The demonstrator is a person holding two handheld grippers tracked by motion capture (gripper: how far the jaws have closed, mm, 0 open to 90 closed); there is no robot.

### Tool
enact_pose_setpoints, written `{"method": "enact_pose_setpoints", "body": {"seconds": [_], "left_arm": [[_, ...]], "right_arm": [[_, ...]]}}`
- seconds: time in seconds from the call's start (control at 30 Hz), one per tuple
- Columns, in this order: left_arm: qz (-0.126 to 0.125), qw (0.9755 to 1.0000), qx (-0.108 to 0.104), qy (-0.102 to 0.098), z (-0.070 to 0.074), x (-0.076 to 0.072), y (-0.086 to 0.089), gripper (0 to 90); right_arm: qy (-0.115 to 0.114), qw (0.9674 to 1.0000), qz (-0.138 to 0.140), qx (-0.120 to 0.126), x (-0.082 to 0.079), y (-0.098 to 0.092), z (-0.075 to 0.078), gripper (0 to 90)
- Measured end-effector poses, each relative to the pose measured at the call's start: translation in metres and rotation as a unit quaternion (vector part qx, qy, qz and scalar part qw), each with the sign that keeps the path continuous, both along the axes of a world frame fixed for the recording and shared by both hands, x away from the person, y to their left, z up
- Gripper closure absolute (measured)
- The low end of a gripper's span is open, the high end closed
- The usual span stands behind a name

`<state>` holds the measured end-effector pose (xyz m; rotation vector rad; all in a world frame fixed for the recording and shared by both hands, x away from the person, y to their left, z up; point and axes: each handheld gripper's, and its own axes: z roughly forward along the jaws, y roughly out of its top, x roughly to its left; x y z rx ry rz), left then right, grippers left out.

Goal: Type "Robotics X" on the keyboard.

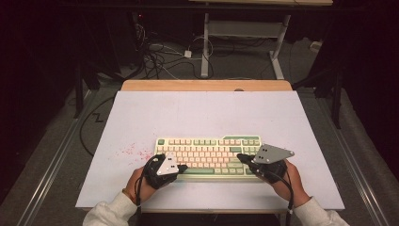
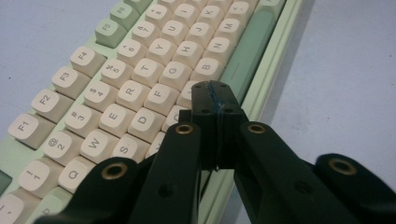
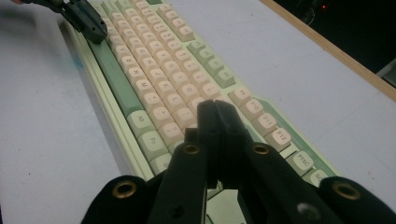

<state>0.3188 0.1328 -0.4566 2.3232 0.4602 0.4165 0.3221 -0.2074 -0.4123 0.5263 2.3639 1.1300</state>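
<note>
A cream and pale green keyboard (image 1: pixel 207 153) lies on the white table near the front edge. My left gripper (image 1: pixel 182 166) is at its front left part, jaws shut with nothing between them, tips over the bottom letter row beside the green space bar (image 2: pixel 245 51). In the left gripper view the left gripper (image 2: pixel 214 91) hovers just above the keys (image 2: pixel 140 70). My right gripper (image 1: pixel 240 157) is at the keyboard's right part, also shut and empty. In the right gripper view the right gripper (image 3: pixel 215 109) points along the keyboard (image 3: pixel 154 79), with the left gripper (image 3: pixel 95 29) far off at the top left.
The white table top (image 1: pixel 207 113) has a wooden far edge (image 1: pixel 207 85) and faint red specks (image 1: pixel 134 151) left of the keyboard. Beyond the table are cables (image 1: pixel 160 54) on the floor and white desk legs (image 1: pixel 205 47).
</note>
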Motion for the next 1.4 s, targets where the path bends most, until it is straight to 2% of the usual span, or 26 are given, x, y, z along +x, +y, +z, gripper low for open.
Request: {"method": "enact_pose_setpoints", "body": {"seconds": [0.1, 0.17, 0.27, 0.33, 0.5, 0.77, 1.4], "left_arm": [[0.0, 1.0, -0.001, 0.001, 0.0, 0.001, 0.0, 87.6], [-0.002, 0.9999, 0.009, 0.007, -0.003, 0.002, -0.002, 87.6], [-0.001, 0.9999, 0.006, 0.011, -0.004, 0.004, -0.002, 87.7], [-0.001, 1.0, 0.008, 0.006, -0.003, 0.003, -0.002, 87.6], [0.009, 0.9999, -0.008, -0.005, 0.005, 0.003, 0.004, 87.6], [0.014, 0.9997, -0.016, -0.015, 0.01, 0.003, 0.009, 87.6], [0.036, 0.9986, -0.028, -0.025, 0.014, 0.002, 0.026, 87.5]], "right_arm": [[0.0, 1.0, 0.0, 0.0, 0.0, 0.0, 0.0, 89.7], [0.001, 1.0, -0.001, -0.001, 0.0, 0.0, 0.0, 89.7], [0.002, 1.0, 0.0, -0.002, 0.0, 0.001, -0.001, 89.7], [0.002, 1.0, 0.001, -0.003, 0.0, 0.001, -0.001, 89.7], [0.002, 1.0, -0.001, -0.001, 0.001, 0.0, 0.0, 89.7], [0.002, 1.0, -0.001, -0.001, 0.001, -0.001, 0.0, 89.7], [0.001, 1.0, -0.009, 0.001, 0.003, -0.008, 0.003, 89.7]]}}
